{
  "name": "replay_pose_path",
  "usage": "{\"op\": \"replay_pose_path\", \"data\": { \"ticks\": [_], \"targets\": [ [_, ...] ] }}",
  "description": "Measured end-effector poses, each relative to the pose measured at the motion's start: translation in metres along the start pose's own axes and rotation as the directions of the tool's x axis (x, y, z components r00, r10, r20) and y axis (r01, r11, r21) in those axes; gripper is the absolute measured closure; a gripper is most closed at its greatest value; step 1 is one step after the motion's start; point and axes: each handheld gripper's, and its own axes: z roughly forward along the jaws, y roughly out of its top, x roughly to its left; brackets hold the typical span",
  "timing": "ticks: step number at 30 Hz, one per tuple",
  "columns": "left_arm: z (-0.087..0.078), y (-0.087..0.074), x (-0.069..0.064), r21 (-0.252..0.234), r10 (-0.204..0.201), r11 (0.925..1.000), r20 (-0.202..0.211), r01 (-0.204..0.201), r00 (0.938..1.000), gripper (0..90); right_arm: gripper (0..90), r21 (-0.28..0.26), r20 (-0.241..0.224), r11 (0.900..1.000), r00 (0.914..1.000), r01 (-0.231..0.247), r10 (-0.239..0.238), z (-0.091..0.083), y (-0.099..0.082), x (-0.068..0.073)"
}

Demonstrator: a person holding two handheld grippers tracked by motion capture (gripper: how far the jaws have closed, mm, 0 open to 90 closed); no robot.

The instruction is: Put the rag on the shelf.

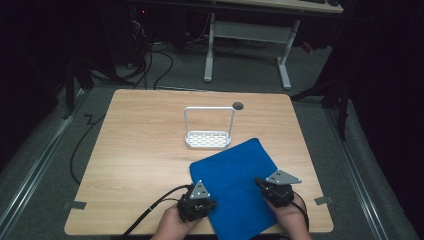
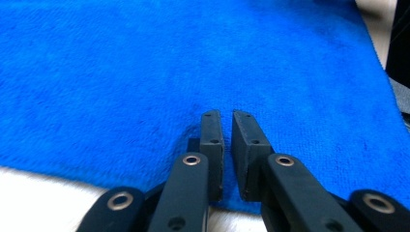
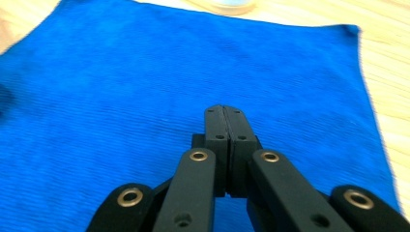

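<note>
**One cloth, one rack, two grippers on a single tabletop**

One light wooden tabletop [image 1: 140, 150] carries everything here. Largest on it is one bright blue terry cloth [image 1: 237, 182], lying flat and turned at an angle, its near corner reaching the tabletop's near edge. Taking the cloth as landmark: one white plastic rack with a perforated base and a tall hoop handle [image 1: 209, 131] stands upright just beyond the cloth's far corner, close to it, though whether they touch cannot be told. One small dark round hole [image 1: 238, 105] sits in the tabletop farther off than the rack.

Two black grippers are at the cloth, one in each hand. The left gripper [image 2: 226, 116] is at the cloth's left edge, its tips low over the blue fabric; its jaws stand nearly together with a narrow slit between them, and whether any cloth is pinched there cannot be told. The right gripper [image 3: 225, 110] is over the cloth's right part, jaws pressed fully together with nothing between them.
</note>
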Motion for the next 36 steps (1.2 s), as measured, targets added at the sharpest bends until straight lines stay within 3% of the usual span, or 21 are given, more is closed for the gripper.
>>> {"op": "replay_pose_path", "data": {
  "ticks": [2,6,8,10,13,15,18,19,21,24,26,28,32,36],
  "targets": [
    [-0.008,-0.005,0.011,-0.008,-0.028,0.9996,-0.003,0.028,0.9996,83.5,90.0,0.001,0.03,1.0,0.9995,-0.005,0.005,-0.003,-0.003,-0.007],
    [-0.021,-0.013,0.026,-0.005,-0.068,0.9977,-0.004,0.068,0.9977,82.9,90.0,-0.015,0.045,0.9991,0.9981,-0.04,0.041,-0.008,-0.005,-0.015],
    [-0.038,-0.023,0.042,-0.003,-0.1,0.995,-0.045,0.1,0.9939,82.4,90.0,-0.013,0.048,0.9985,0.9974,-0.053,0.053,-0.009,-0.007,-0.019],
    [-0.049,-0.028,0.055,-0.008,-0.135,0.9908,-0.085,0.135,0.9872,81.8,90.0,-0.012,0.046,0.9982,0.9972,-0.059,0.059,-0.008,-0.007,-0.018],
    [-0.062,-0.034,0.074,-0.026,-0.2,0.9799,-0.134,0.198,0.9706,80.4,90.0,-0.009,0.031,0.998,0.9976,-0.062,0.062,-0.003,-0.005,-0.015],
    [-0.067,-0.035,0.081,-0.043,-0.219,0.9758,-0.155,0.215,0.9635,78.7,90.0,-0.005,0.015,0.999,0.9989,-0.044,0.044,0.004,-0.002,-0.012],
    [-0.071,-0.032,0.083,-0.125,-0.221,0.9711,-0.144,0.203,0.9647,75.1,90.0,0.007,-0.007,0.9994,0.9994,-0.035,0.035,0.015,0.004,-0.007],
    [-0.07,-0.031,0.083,-0.14,-0.217,0.9706,-0.158,0.196,0.9633,73.2,90.0,0.012,-0.009,0.9996,0.9997,-0.024,0.024,0.02,0.006,-0.005],
    [-0.064,-0.028,0.086,-0.133,-0.216,0.972,-0.184,0.194,0.9588,67.7,90.0,0.026,-0.012,0.9995,0.9998,-0.016,0.017,0.028,0.009,-0.003],
    [-0.056,-0.027,0.092,-0.108,-0.233,0.9702,-0.179,0.217,0.9557,67.0,90.0,0.044,-0.002,0.999,1.0,-0.009,0.009,0.035,0.011,-0.004],
    [-0.052,-0.027,0.091,-0.091,-0.211,0.9762,-0.195,0.197,0.9577,68.9,90.0,0.078,0.008,0.9969,0.9999,0.008,-0.009,0.041,0.009,-0.005],
    [-0.053,-0.028,0.09,-0.093,-0.207,0.977,-0.199,0.192,0.9579,68.9,90.0,0.077,0.002,0.9971,1.0,-0.005,0.005,0.04,0.007,-0.005],
    [-0.058,-0.035,0.087,-0.101,-0.225,0.9725,-0.173,0.21,0.9588,68.9,90.0,0.07,-0.011,0.9975,0.9999,-0.008,0.009,0.036,0.004,-0.002],
    [-0.064,-0.039,0.08,-0.075,-0.219,0.975,-0.155,0.209,0.9634,69.4,90.0,0.067,-0.029,0.9977,0.9996,0.0,0.002,0.031,0.0,0.002]
  ]
}}
